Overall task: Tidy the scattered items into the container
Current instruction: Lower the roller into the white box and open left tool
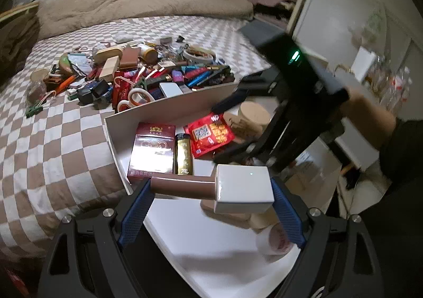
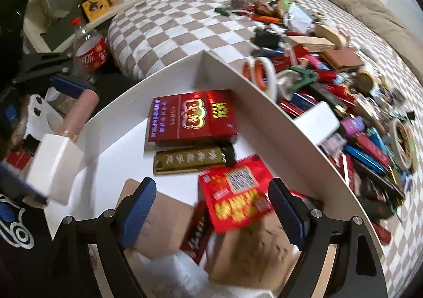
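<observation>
Two grippers are in my hands above a white container (image 2: 264, 91) that lies on a bed with a brown and white checked cover (image 1: 53, 139). My left gripper (image 1: 211, 192) is clenched on a brown tube with a white square cap (image 1: 244, 188); one blue pad presses the tube end, the other the cap, and the thing hangs over the near edge of the container. My right gripper (image 2: 211, 208) stands wide and released, with nothing pressed between its pads; it hovers over a red snack packet (image 2: 235, 195).

Inside the container I see a red cigarette box (image 2: 191, 115), a gold lighter (image 2: 193, 157) just beside it, the red packet and a round beige box (image 1: 251, 115). Many scattered items (image 1: 148, 70) lie in a heap on the cover, touching the far wall of the container: tape rolls, pens, clips, small boxes.

At the head of the bed lies a beige blanket (image 1: 132, 9). Beside the bed, on the floor, stands a cola bottle (image 2: 91, 52) near low white shelves (image 2: 79, 1).
</observation>
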`<act>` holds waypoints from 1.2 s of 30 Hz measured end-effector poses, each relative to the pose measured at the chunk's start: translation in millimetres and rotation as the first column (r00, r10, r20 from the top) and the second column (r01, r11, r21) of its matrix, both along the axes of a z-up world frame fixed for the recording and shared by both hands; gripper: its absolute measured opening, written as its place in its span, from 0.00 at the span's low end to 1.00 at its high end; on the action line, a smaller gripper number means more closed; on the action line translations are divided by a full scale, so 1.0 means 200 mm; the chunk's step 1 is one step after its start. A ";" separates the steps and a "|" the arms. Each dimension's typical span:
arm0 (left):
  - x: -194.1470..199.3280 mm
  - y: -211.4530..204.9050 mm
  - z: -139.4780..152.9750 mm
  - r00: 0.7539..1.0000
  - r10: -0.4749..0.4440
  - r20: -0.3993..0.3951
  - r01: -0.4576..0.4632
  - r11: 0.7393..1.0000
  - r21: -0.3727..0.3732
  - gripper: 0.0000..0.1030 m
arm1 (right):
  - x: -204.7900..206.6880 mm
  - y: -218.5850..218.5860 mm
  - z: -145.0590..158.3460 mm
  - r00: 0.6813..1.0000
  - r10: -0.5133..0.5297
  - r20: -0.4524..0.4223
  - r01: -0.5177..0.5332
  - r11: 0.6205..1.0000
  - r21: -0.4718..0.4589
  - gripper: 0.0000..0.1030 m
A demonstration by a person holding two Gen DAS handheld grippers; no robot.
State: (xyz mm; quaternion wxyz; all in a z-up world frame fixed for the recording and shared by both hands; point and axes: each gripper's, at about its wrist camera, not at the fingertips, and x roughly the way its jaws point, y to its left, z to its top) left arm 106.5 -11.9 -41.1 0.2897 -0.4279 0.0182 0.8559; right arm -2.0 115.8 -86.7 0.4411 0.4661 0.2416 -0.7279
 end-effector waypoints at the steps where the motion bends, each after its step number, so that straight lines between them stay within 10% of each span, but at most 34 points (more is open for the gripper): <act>1: -0.01 0.01 -0.01 1.000 -0.009 0.006 0.010 1.000 -0.020 0.85 | 0.00 0.03 0.01 1.000 -0.013 -0.003 0.013 1.000 -0.004 0.84; 10: -0.03 0.11 -0.09 0.984 -0.174 0.045 0.180 0.962 -0.204 0.85 | -0.03 0.16 0.00 0.995 -0.102 0.017 0.103 0.994 -0.027 0.84; 19: 0.00 0.21 -0.20 0.870 -0.458 0.184 0.493 0.787 -0.370 0.85 | -0.03 0.21 -0.01 0.988 -0.148 0.042 0.150 0.987 -0.062 0.84; 33: -0.05 0.20 -0.29 0.898 -0.385 0.213 0.439 0.818 -0.371 0.85 | -0.04 0.24 -0.03 0.986 -0.158 0.046 0.161 0.983 -0.083 0.84; 36: -0.06 0.22 -0.28 0.899 -0.380 0.217 0.435 0.824 -0.362 0.99 | -0.04 0.23 -0.03 0.988 -0.147 0.046 0.151 0.985 -0.087 0.84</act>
